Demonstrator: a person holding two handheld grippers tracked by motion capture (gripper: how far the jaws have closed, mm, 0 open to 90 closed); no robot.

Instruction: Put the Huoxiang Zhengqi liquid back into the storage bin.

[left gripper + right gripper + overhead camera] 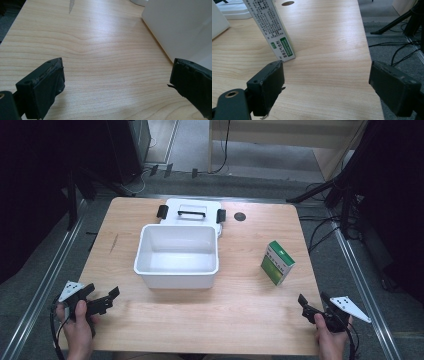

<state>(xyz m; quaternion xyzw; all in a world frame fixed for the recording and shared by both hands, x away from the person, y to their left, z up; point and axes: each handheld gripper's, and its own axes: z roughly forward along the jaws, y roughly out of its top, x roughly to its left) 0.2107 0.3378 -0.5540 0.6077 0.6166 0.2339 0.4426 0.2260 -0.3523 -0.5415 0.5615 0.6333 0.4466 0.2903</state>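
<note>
Right now both tongs sit released: left tongs (102, 301) at the lower left of the high view, right tongs (314, 307) at lower right, nothing between either pair. Green-and-white box (277, 263) stands upright right of centre on the surface (240, 310), apart from the white open case (177, 256) mid-frame.

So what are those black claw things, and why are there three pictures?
A person holds a pinching tool in each hand: the left gripper and the right gripper. One camera looks down from above. The other two ride on the tools, so you see black jaws at the bottom. On the wooden table sit an open white box, with its lid lying behind it, and a green and white carton standing upright. Both tools are open and hold nothing.
</note>
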